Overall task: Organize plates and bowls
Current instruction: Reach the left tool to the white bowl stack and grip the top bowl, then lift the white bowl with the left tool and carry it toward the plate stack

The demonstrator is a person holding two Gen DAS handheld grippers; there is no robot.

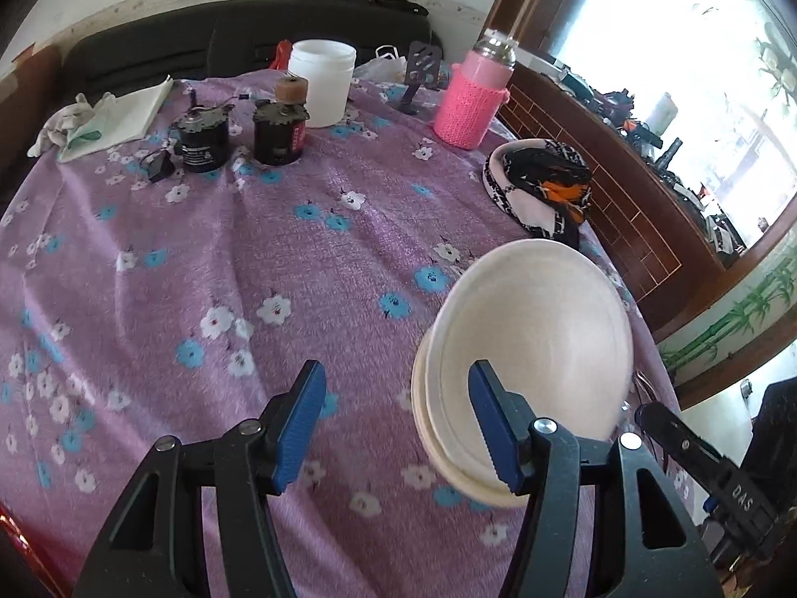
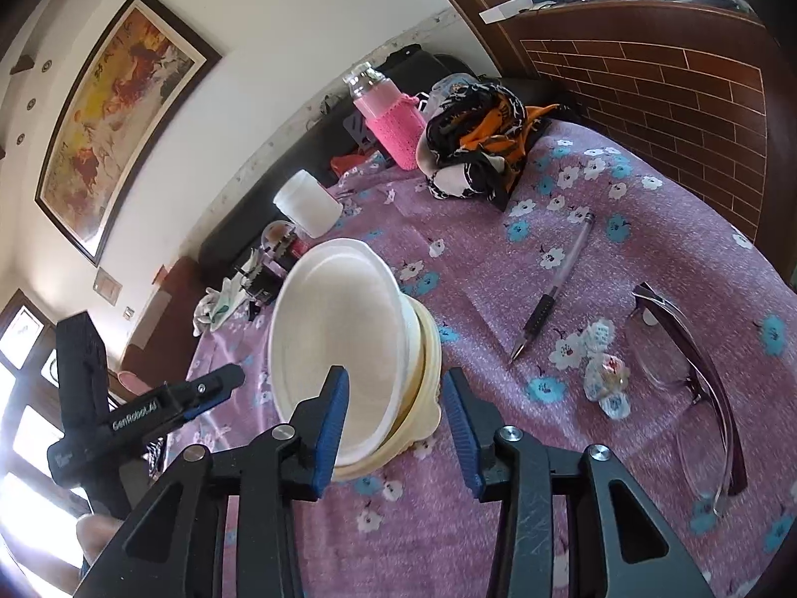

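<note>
A stack of white and cream bowls (image 2: 338, 344) hangs tilted above the purple flowered tablecloth (image 2: 622, 229), its opening turned toward me. My right gripper (image 2: 398, 423) straddles the stack's lower rim, with one blue pad inside the top bowl and the other outside against the cream rim, so it is shut on the stack. In the left wrist view the same bowls (image 1: 538, 339) sit at the right. My left gripper (image 1: 398, 428) stands open beside them: one pad crosses in front of the bowl's inside, and bare cloth shows before the other pad. The right gripper's finger (image 1: 657, 423) shows at the bowl's right edge.
At the table's back stand a pink-sleeved bottle (image 1: 473, 99), a white jar (image 1: 324, 79) and two black motors (image 1: 204, 142). A patterned scarf (image 1: 543, 189) lies at the right edge. A pen (image 2: 553, 294) and glasses (image 2: 692, 373) lie right of the bowls.
</note>
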